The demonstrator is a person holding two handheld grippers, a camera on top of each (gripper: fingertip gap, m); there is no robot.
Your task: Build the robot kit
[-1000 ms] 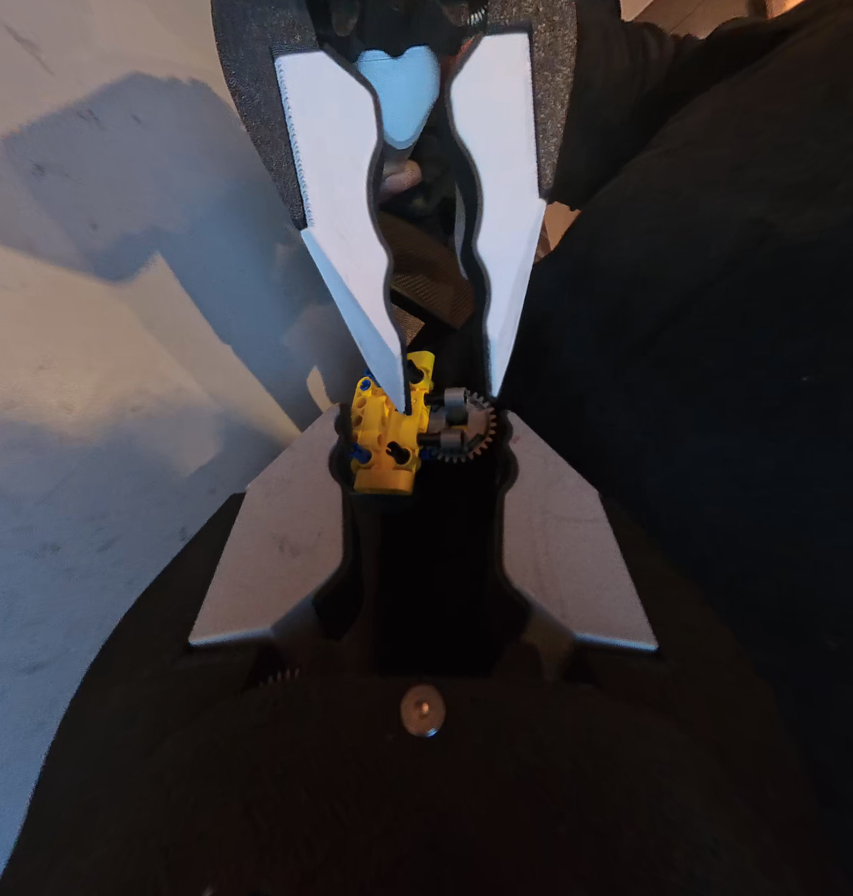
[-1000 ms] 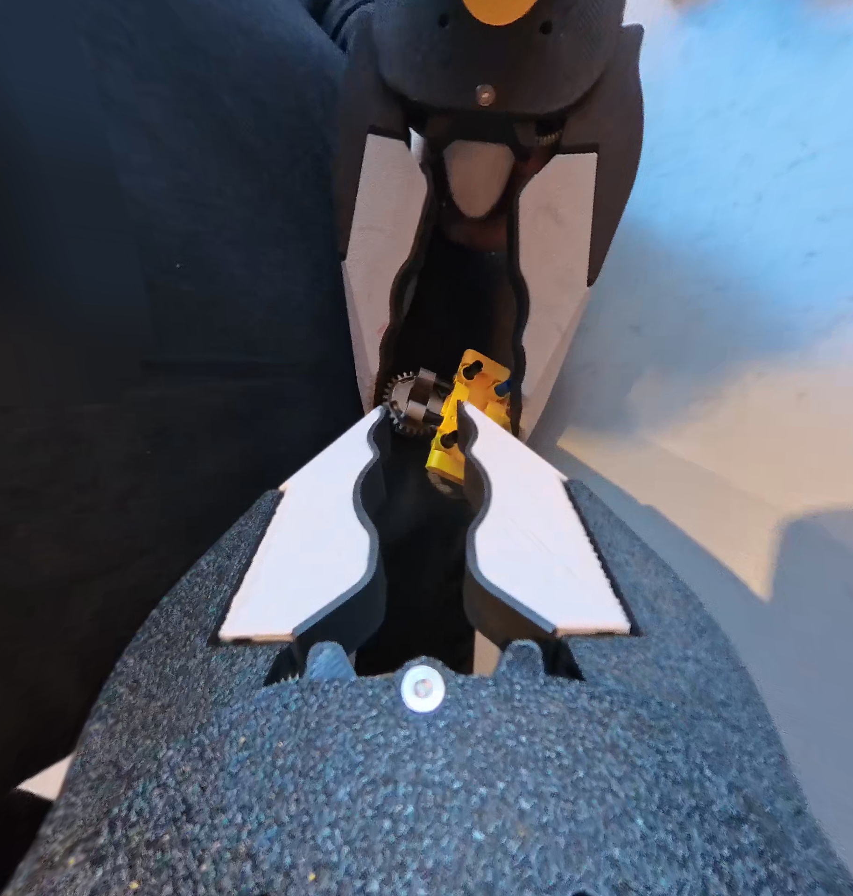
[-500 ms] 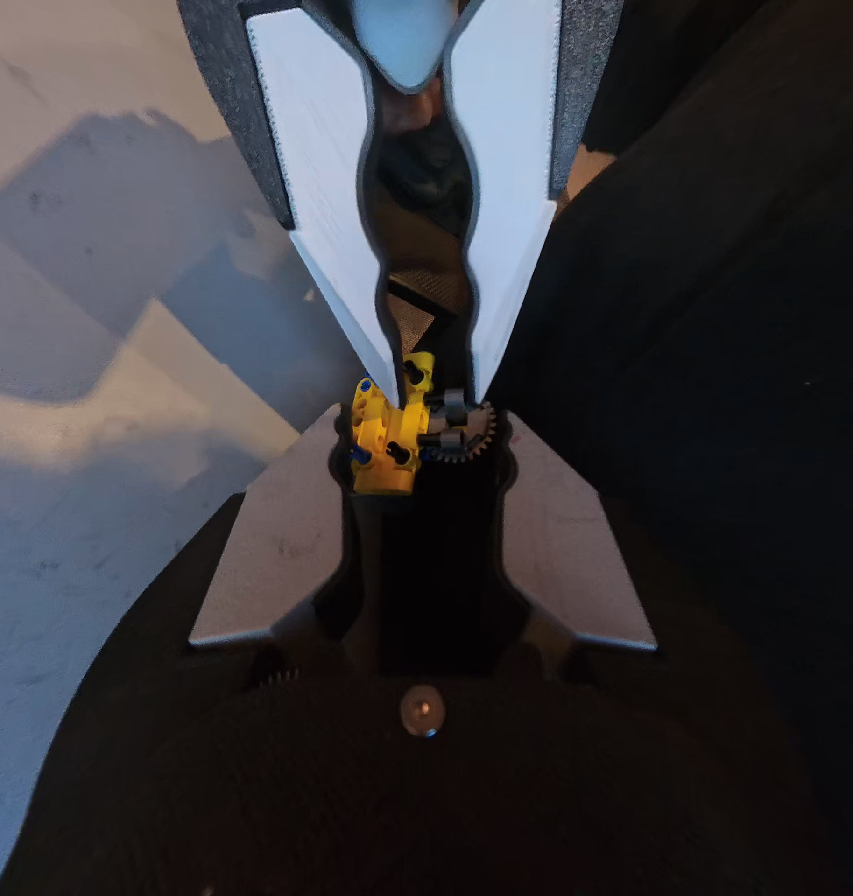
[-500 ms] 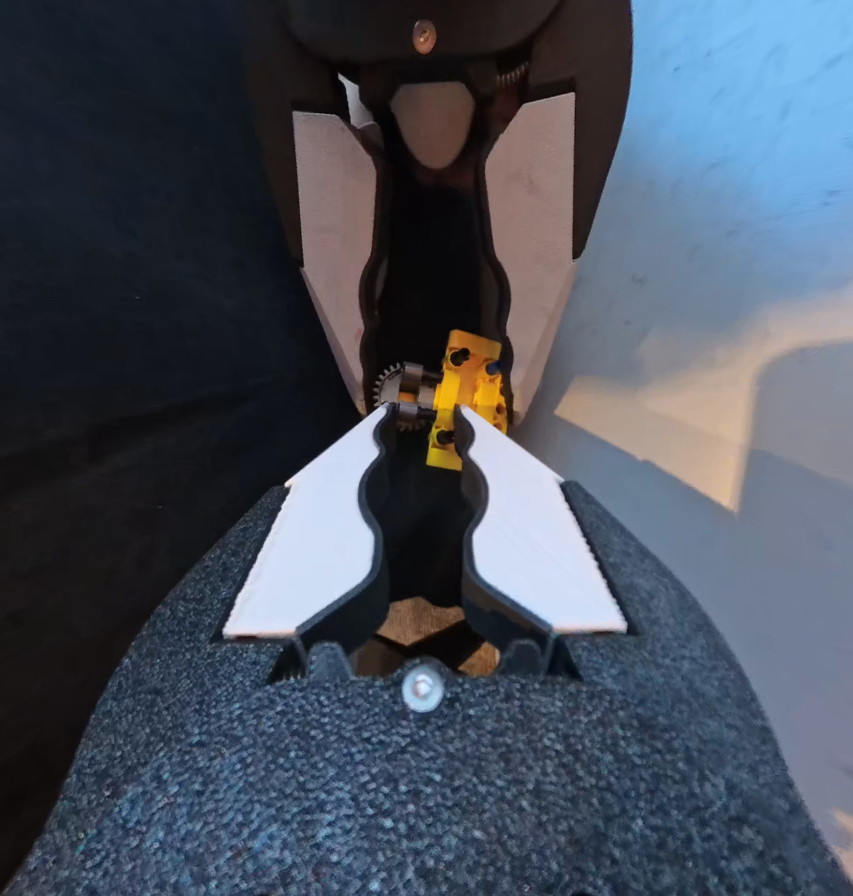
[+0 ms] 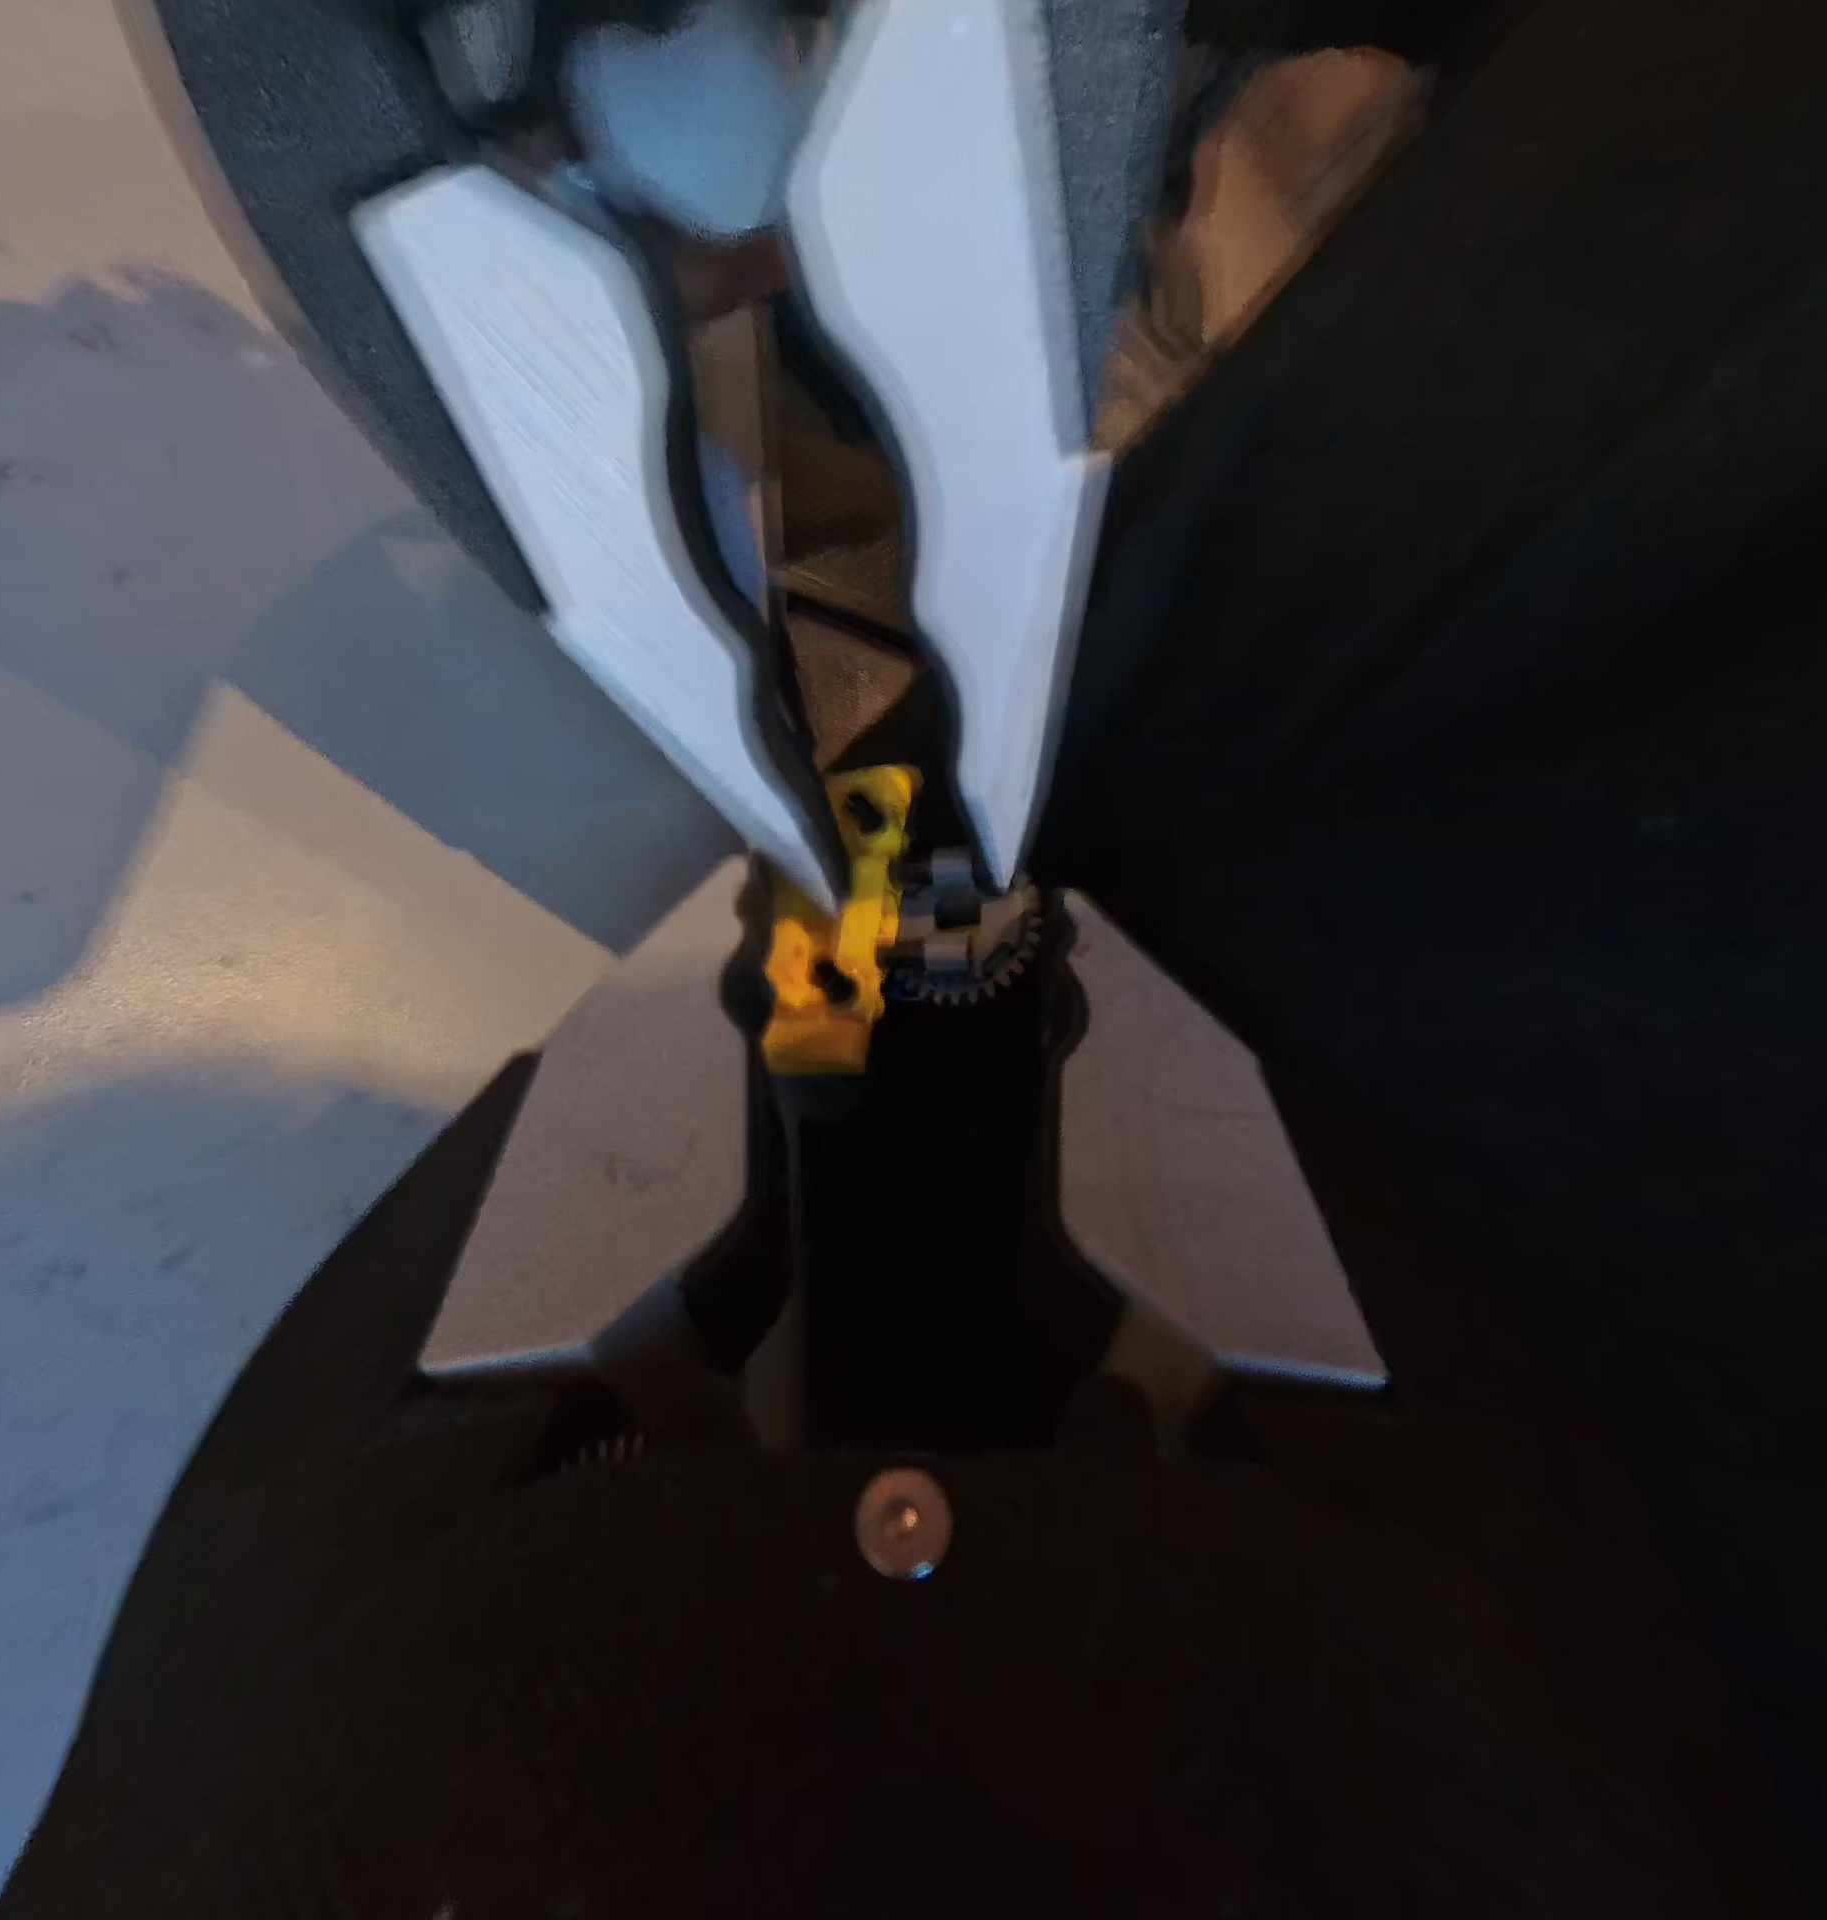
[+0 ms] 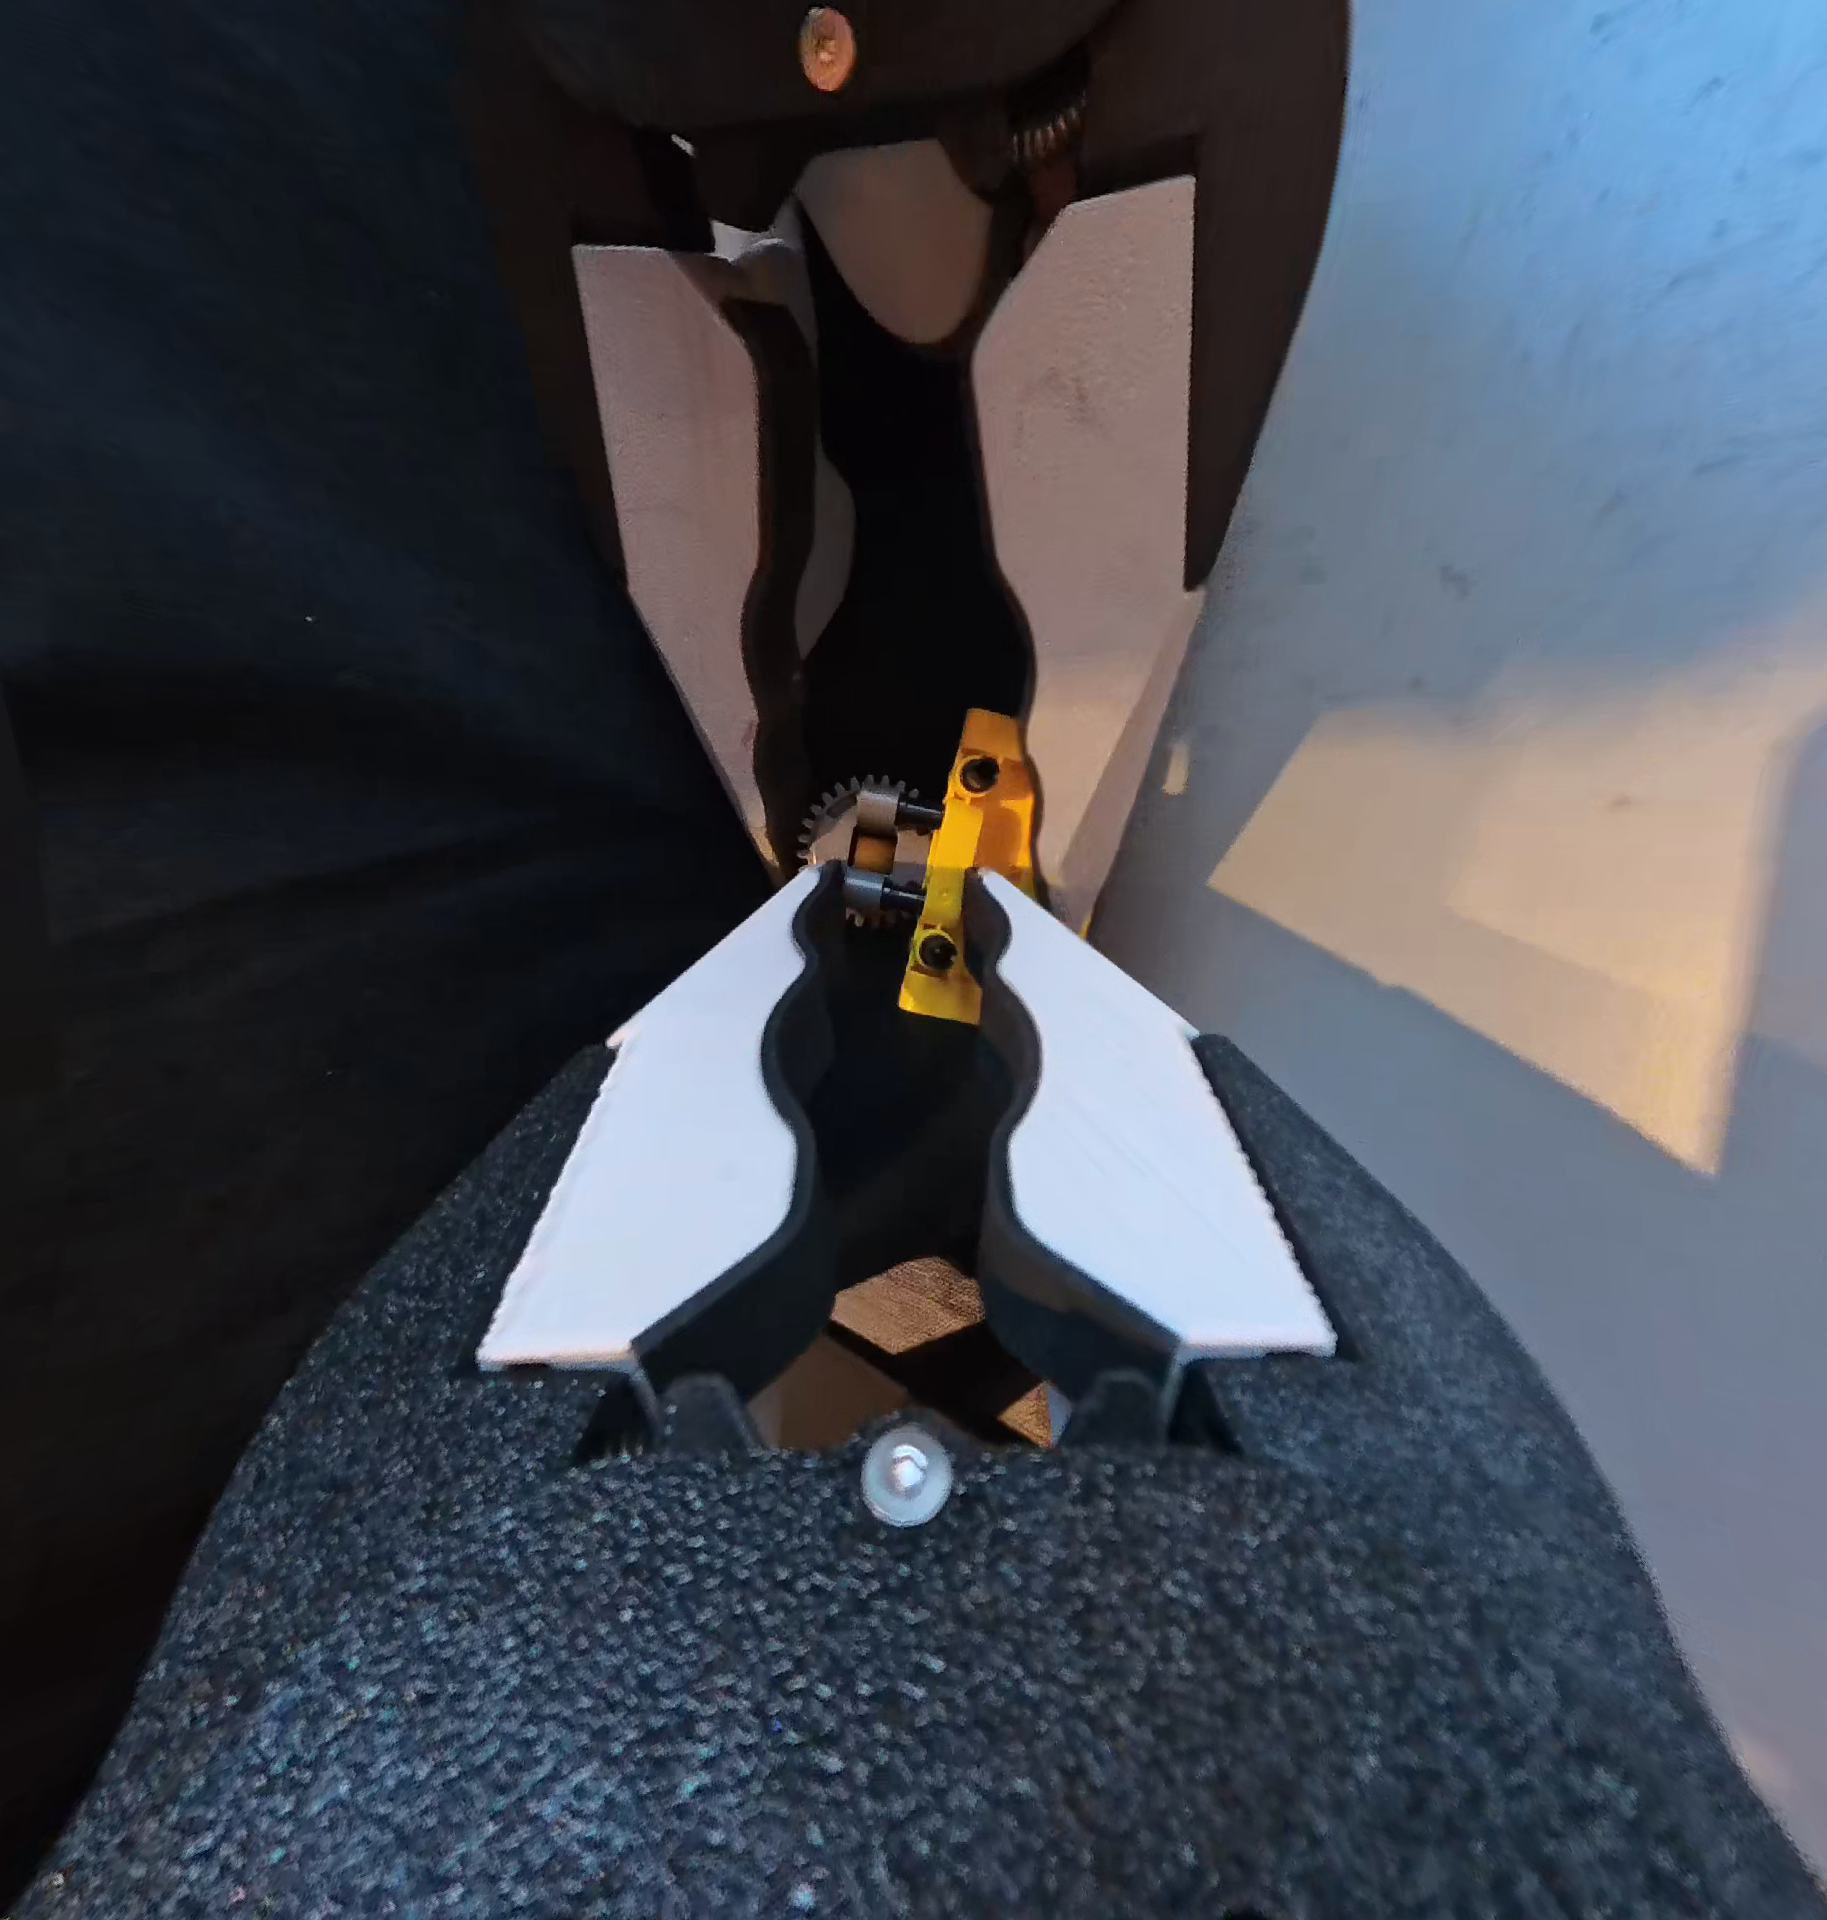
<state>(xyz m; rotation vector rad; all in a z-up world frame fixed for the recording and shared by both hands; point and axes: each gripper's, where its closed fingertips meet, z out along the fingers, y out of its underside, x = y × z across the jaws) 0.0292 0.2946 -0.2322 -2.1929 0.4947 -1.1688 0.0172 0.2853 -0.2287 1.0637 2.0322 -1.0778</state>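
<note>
A small yellow toy-brick assembly [image 5: 821, 997] with black pins and a grey gear [image 5: 992, 961] is held in the air between both grippers, which face each other tip to tip. My left gripper [image 5: 909, 914] is shut across the yellow block and the gear. My right gripper [image 6: 907, 881] is shut on the yellow beam [image 6: 966, 831] and the grey bushes beside the gear [image 6: 831, 821]. In the left wrist view the right gripper [image 5: 914, 873] comes in from the top, tilted. In the right wrist view the left gripper [image 6: 924, 862] comes in from the top. The left wrist view is blurred.
A person's dark clothing fills the right of the left wrist view [image 5: 1511, 935] and the left of the right wrist view [image 6: 265, 623]. A pale tabletop with shadows and a sunlit patch lies on the other side [image 5: 213, 935] [image 6: 1511, 883]. A brown woven surface [image 6: 909, 1309] shows below. Less than 4 cm separates the two grippers' tips.
The right gripper has come closer and tilted against the left one, turning the yellow beam with it. Both stay shut on the assembly. The background has shifted in both views.
</note>
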